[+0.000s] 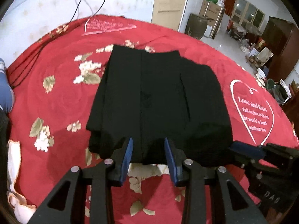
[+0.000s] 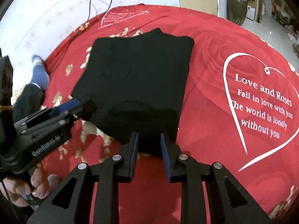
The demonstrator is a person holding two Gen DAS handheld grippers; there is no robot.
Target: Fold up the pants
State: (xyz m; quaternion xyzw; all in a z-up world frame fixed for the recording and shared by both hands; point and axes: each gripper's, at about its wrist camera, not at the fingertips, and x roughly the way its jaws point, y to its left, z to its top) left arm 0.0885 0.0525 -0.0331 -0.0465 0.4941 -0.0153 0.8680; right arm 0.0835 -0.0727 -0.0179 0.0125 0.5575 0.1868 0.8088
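The black pants (image 1: pixel 149 93) lie folded into a compact rectangle on the red flowered bedspread (image 1: pixel 61 97). In the left wrist view my left gripper (image 1: pixel 149 143) stands over their near edge. Its blue pads (image 1: pixel 129 149) are well apart, the cloth lies flat between them, and I see no pinch. My right gripper (image 1: pixel 243 147) reaches in at the near right corner. In the right wrist view the pants (image 2: pixel 138 74) fill the middle. My right gripper (image 2: pixel 149 140) straddles their near edge with a narrower gap, and its pads do not visibly press the cloth. The left gripper (image 2: pixel 80 104) touches the near left corner.
A hand (image 2: pixel 24 186) holds the left gripper's handle. A foot in a blue sock (image 2: pixel 39 72) rests at the bed's left edge. Black cables (image 1: pixel 84 0) run across the white wall behind. A white heart with lettering (image 2: pixel 261 102) is printed to the right of the pants. A brown jar (image 2: pixel 237 9) stands on the floor beyond.
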